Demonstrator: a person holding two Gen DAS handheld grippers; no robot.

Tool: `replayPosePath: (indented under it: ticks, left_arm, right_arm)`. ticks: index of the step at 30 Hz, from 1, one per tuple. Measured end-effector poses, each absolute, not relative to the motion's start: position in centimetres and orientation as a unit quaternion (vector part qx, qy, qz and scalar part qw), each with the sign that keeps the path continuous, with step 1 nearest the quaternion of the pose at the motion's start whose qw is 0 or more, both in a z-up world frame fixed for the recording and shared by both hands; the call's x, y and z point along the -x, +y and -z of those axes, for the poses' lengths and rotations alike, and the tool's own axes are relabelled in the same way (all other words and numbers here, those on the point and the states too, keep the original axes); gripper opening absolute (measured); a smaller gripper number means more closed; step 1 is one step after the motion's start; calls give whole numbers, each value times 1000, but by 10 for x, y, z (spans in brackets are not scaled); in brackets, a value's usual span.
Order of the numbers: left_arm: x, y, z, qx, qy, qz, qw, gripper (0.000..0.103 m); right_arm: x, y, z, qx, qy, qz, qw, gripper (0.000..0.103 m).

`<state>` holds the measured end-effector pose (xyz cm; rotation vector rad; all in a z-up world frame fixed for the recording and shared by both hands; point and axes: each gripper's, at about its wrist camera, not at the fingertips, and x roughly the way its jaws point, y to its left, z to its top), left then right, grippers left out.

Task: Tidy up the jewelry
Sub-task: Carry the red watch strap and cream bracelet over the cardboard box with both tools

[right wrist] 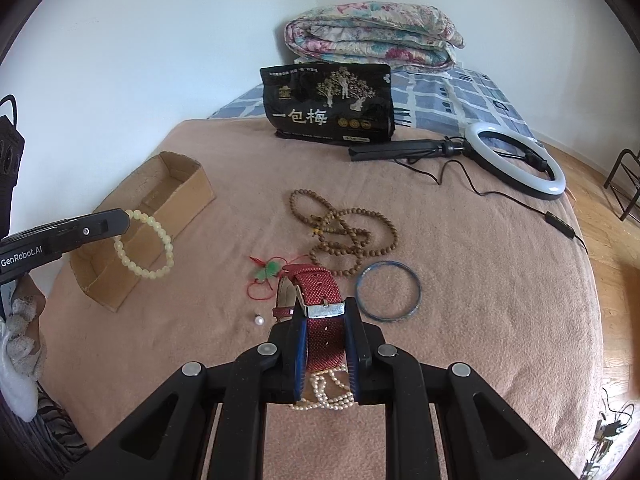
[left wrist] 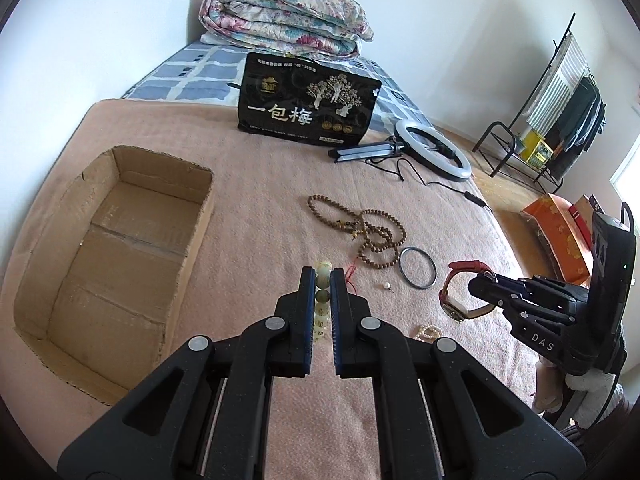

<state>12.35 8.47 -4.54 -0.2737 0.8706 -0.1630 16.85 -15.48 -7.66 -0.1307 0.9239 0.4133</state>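
My left gripper [left wrist: 322, 276] is shut on a pale yellow bead bracelet [left wrist: 322, 280], held above the pink blanket just right of the open cardboard box [left wrist: 116, 252]; the bracelet [right wrist: 146, 246] hangs from its tip in the right wrist view. My right gripper [right wrist: 325, 316] is shut on the red watch [right wrist: 318, 300] by its strap; the watch [left wrist: 460, 288] also shows in the left wrist view. On the blanket lie a brown bead necklace [right wrist: 340, 232], a blue bangle [right wrist: 388, 292], a loose pearl [right wrist: 259, 320], a red-corded green charm [right wrist: 268, 272] and a pearl strand [right wrist: 324, 394].
A black snack bag [right wrist: 328, 104] stands at the back with a folded floral quilt [right wrist: 372, 34] behind it. A ring light [right wrist: 516, 160] with its cable lies back right. A clothes rack [left wrist: 560, 112] and an orange box [left wrist: 556, 232] stand off the bed's right side.
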Motion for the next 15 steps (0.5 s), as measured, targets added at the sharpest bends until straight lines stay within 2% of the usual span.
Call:
replayPosePath:
  ticks: [15]
  left_arm:
    - [-103, 171, 35, 152, 394, 9, 906, 5]
  right_arm:
    - [-176, -54, 56, 91, 411, -263, 868, 15]
